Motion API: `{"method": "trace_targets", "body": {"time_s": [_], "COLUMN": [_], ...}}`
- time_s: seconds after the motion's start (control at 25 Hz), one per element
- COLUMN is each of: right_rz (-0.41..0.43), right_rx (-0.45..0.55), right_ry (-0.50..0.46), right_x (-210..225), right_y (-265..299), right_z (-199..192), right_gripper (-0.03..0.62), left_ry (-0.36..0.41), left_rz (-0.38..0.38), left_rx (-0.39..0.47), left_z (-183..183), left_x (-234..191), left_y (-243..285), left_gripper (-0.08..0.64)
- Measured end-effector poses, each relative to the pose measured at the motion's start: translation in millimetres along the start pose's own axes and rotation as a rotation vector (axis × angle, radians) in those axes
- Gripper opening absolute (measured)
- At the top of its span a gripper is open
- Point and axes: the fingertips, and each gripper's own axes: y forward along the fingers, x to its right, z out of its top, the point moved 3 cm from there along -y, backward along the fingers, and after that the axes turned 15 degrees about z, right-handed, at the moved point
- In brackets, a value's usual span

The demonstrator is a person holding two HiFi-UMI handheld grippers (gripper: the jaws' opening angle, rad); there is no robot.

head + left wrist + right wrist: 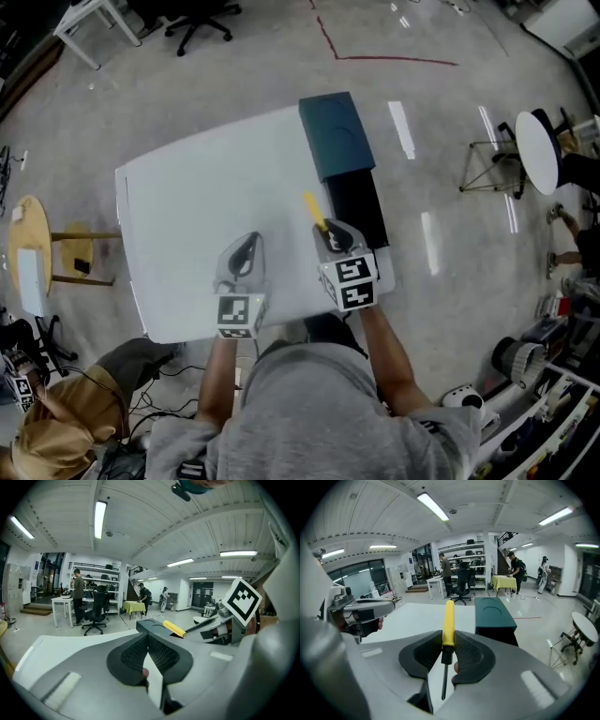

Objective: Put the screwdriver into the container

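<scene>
My right gripper (pixel 330 232) is shut on the screwdriver (pixel 313 210), above the white table (pixel 187 206) near its right side. The yellow handle (pixel 449 618) juts forward out of the jaws and the thin black shaft points back toward the camera. Ahead stands the container (pixel 336 131), a dark teal box top with a black part (pixel 358 208) on its near side. It also shows in the right gripper view as the teal box (pixel 493 613). My left gripper (pixel 249 244) hovers over the table to the left, its pads (pixel 159 654) meeting at the tip with nothing between them.
A person in tan crouches at the table's lower left corner (pixel 66 417). A round wooden stool (pixel 33 246) stands left of the table, a white round side table (pixel 538 150) far right. An office chair (pixel 464 584) and several people stand in the background.
</scene>
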Motion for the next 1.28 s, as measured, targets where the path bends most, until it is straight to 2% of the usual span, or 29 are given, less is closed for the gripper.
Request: {"method": "trace_targets", "body": {"time_s": [0.32, 0.6, 0.84, 1.28], "right_rz": [-0.085, -0.125, -0.113, -0.043], "right_rx": [0.022, 0.012, -0.025, -0.119], "right_ry": [0.06, 0.107, 0.134, 0.147], "right_x": [28, 59, 84, 113], "right_y": [-26, -34, -20, 21], "right_z": [-13, -26, -35, -54], "right_gripper": [0.082, 0.082, 0.083, 0.082], "left_ry": [0.018, 0.028, 0.029, 0.022], "left_rz": [-0.086, -0.124, -0.11, -0.065], "left_rx": [-0.004, -0.024, -0.054, -0.115], "left_z": [5, 2, -8, -28], "left_x": [29, 53, 58, 62], "left_y": [19, 36, 56, 86], "left_gripper": [0.012, 0.012, 0.012, 0.012]}}
